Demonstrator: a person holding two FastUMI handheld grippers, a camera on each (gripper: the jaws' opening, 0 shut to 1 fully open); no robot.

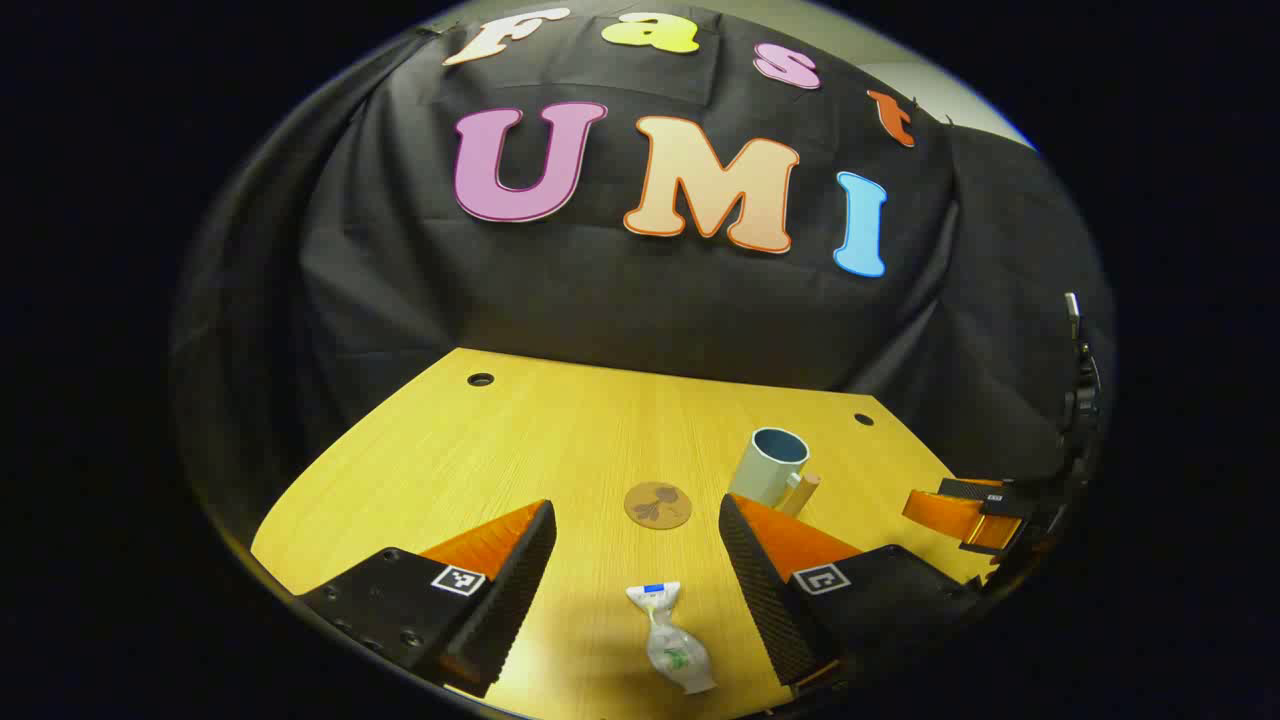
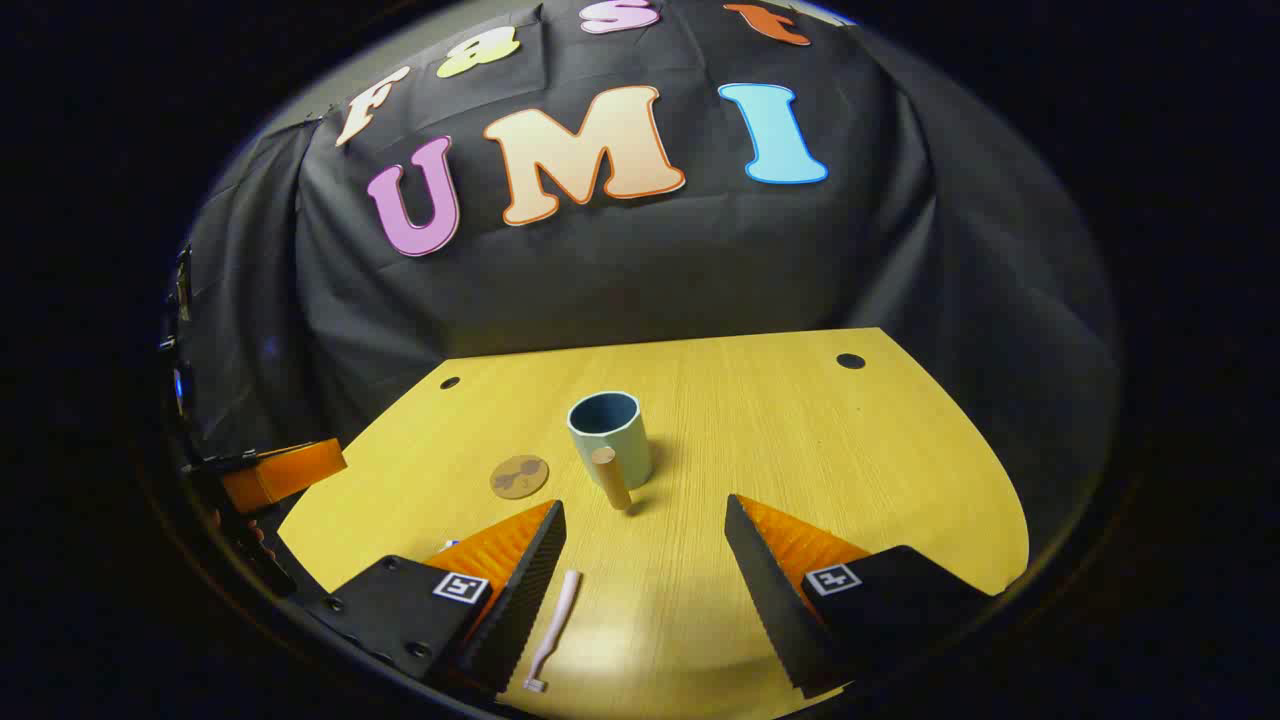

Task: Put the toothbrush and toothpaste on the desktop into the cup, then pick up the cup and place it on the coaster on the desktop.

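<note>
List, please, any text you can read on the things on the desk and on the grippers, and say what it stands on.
No text can be read here.
Toothpaste tube: printing with a blue patch and a green mark, too small and blurred to read.
Square markers on the left gripper: black-and-white code patterns, no words.
Coaster: a dark figure, no lettering.
Cup: plain.

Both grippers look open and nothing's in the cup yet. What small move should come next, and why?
Probably lower the left gripper onto the toothpaste: it lies flat on the desktop between the open fingers, ungripped. The cup looks empty, and the toothbrush also lies loose by the right gripper.
</note>
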